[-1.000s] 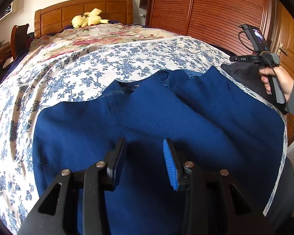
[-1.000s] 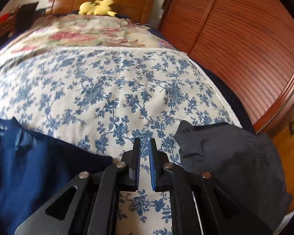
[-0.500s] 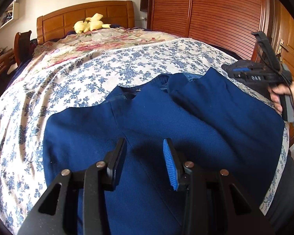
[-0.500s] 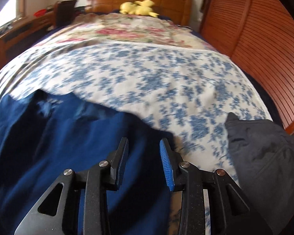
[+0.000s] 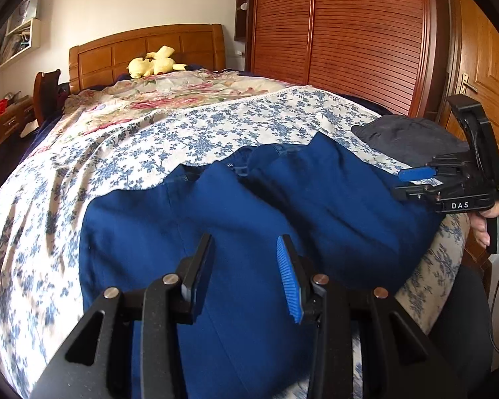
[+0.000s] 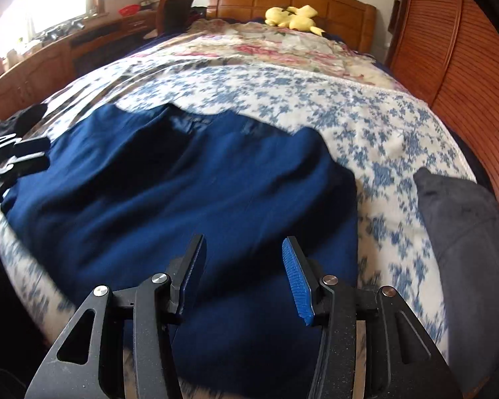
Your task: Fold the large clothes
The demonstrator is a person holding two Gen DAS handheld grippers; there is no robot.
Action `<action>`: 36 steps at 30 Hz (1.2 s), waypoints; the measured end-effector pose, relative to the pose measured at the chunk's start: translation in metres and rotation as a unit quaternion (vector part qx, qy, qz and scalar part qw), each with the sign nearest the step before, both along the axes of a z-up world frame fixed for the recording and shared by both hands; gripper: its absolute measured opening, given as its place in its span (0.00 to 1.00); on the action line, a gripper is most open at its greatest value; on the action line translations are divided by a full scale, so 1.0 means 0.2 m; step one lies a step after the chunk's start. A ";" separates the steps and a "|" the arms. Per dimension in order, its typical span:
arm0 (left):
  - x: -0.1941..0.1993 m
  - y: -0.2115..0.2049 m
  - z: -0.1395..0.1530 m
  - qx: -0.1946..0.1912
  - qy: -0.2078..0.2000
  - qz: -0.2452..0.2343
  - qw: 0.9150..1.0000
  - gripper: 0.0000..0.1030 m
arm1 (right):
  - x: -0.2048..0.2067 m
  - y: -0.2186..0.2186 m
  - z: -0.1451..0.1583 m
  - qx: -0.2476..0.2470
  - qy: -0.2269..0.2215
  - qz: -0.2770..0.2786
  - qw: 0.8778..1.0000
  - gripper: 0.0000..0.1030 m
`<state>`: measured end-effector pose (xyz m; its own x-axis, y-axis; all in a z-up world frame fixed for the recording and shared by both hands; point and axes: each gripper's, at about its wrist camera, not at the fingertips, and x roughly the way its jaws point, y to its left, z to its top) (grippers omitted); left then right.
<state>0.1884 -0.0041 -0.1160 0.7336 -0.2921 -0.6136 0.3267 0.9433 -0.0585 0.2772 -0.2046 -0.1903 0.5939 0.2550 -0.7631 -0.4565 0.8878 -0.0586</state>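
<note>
A large dark blue garment [image 5: 249, 206] lies spread on the bed with its sleeves folded in over the body, also in the right wrist view [image 6: 183, 193]. My left gripper [image 5: 244, 249] hovers over its near part, open, with nothing between the fingers. My right gripper [image 6: 243, 249] hangs above the garment's right half; its jaws are opening with only air between them. From the left wrist view the right gripper [image 5: 404, 183] shows at the garment's right edge, held by a hand [image 5: 482, 226]. The left gripper [image 6: 33, 154] shows at the left edge of the right wrist view.
A folded dark grey garment [image 5: 409, 139] [image 6: 465, 219] lies at the bed's right edge. The floral bedsheet [image 5: 149, 139] covers the bed; a yellow plush toy [image 5: 153, 63] rests by the wooden headboard [image 5: 123, 50]. A slatted wardrobe [image 5: 349, 33] stands to the right.
My right gripper swung left from over the sheet and grey garment to over the blue garment, and its jaws went from nearly shut to wide apart. My left gripper drew back and rose slightly.
</note>
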 end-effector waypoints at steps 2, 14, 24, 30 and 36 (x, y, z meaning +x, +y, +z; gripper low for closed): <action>-0.05 -0.02 -0.01 0.000 0.002 0.002 1.000 0.36 | -0.05 -0.01 -0.01 0.006 0.008 0.003 1.000 0.47; -0.17 -0.05 -0.07 0.009 0.014 0.001 1.000 0.36 | -0.19 -0.11 0.03 0.016 -0.007 -0.018 1.000 0.55; -0.17 -0.03 -0.09 -0.004 0.022 -0.007 1.000 0.36 | -0.12 -0.17 -0.18 -0.003 0.011 -0.053 0.999 0.72; -0.17 -0.02 -0.10 -0.005 0.025 -0.008 1.000 0.36 | -0.12 -0.17 -0.15 -0.025 0.015 -0.067 0.997 0.74; -0.16 0.00 -0.12 -0.009 0.035 -0.013 0.999 0.36 | -0.13 -0.22 -0.11 -0.027 0.015 -0.082 0.996 0.75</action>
<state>0.1557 -0.0044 -0.1407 0.6812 -0.3211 -0.6579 0.3449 0.9335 -0.0985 0.2502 -0.2486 -0.2118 0.6010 0.1137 -0.7911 -0.3072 0.9466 -0.0973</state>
